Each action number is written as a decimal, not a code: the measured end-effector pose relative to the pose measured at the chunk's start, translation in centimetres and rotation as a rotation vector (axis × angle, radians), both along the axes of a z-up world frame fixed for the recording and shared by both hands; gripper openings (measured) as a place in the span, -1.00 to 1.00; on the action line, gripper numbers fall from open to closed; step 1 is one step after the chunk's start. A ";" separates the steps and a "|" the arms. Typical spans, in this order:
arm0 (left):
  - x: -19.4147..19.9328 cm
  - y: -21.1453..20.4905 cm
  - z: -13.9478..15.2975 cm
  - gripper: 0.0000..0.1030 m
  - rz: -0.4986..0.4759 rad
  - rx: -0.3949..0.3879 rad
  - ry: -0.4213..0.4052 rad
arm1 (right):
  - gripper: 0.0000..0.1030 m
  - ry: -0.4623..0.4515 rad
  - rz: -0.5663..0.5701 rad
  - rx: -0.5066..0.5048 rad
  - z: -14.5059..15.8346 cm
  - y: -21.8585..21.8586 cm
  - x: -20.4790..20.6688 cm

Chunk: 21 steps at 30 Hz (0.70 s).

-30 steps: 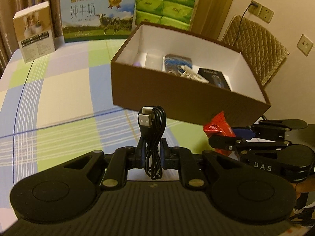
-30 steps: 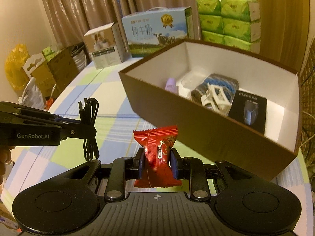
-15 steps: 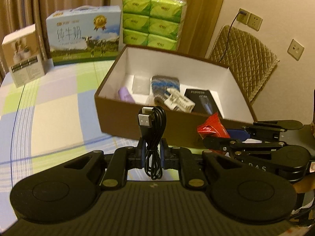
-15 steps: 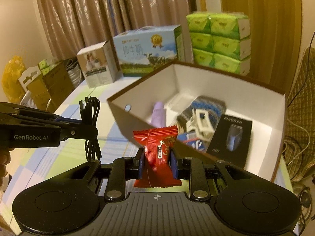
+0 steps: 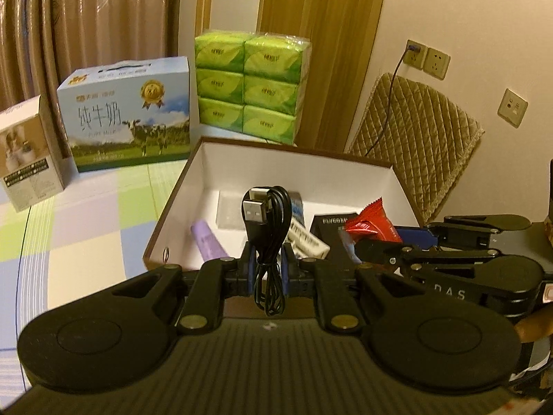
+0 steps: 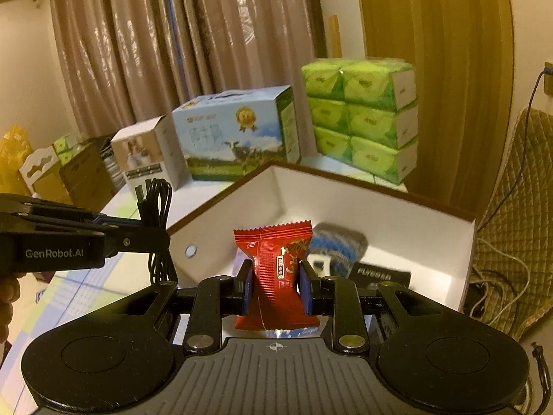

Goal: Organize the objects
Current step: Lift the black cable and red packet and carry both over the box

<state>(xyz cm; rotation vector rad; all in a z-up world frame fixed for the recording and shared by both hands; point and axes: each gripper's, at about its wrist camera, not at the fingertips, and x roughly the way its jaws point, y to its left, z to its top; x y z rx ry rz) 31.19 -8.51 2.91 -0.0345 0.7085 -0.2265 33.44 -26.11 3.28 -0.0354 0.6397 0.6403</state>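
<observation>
- Pinching a coiled black USB cable (image 5: 268, 238), the left gripper (image 5: 268, 269) hangs over the brown box (image 5: 311, 169).
- Right gripper (image 6: 275, 285) clamps a red candy packet (image 6: 276, 273).
- Beyond the jaws: purple tube (image 5: 207, 242), black carton (image 5: 333, 228), partly hidden.

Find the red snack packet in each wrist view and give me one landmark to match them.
Left wrist: the red packet is right of centre, pinched in the right claw that reaches in from the right edge, over the box.
Right wrist: the packet is at lower centre, upright between this claw's own fingers.
Shared landmark: the green tissue packs stacked behind the box.
</observation>
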 end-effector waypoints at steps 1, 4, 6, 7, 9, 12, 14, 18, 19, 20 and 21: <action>0.3 -0.1 0.1 -0.79 -0.001 0.001 -0.003 | -0.53 -0.001 -0.004 0.001 0.0 0.0 0.5; 1.5 -0.4 0.2 -0.79 0.000 0.000 -0.007 | -0.53 0.003 -0.014 0.003 0.0 -0.1 1.8; 2.2 -0.7 0.2 -0.79 0.002 -0.001 -0.008 | -0.53 0.007 -0.019 0.006 -0.1 -0.2 2.6; 2.6 -0.8 0.2 -0.79 0.002 0.003 -0.009 | -0.53 0.011 -0.022 0.007 -0.2 -0.1 3.1; 3.5 -1.1 0.0 -0.79 0.003 0.012 -0.010 | -0.53 0.015 -0.030 0.010 -0.3 -0.2 3.9; 4.9 -1.3 -0.4 -0.78 0.005 0.020 -0.002 | -0.53 0.024 -0.040 0.011 -0.6 -0.2 5.0; 5.9 -1.4 -0.7 -0.78 0.008 0.024 0.004 | -0.53 0.033 -0.049 0.009 -0.9 -0.1 5.7; 8.0 -1.7 -1.7 -0.78 0.019 0.052 0.024 | -0.53 0.052 -0.063 0.011 -1.5 -0.2 7.2; 8.4 -1.7 -2.0 -0.78 0.020 0.056 0.030 | -0.53 0.054 -0.066 0.008 -1.7 -0.1 7.7; 8.9 -1.8 -2.3 -0.78 0.020 0.064 0.035 | -0.53 0.057 -0.069 0.006 -1.8 -0.1 8.0; 9.4 -1.9 -2.6 -0.78 0.022 0.073 0.042 | -0.53 0.062 -0.071 0.004 -1.9 -0.1 8.3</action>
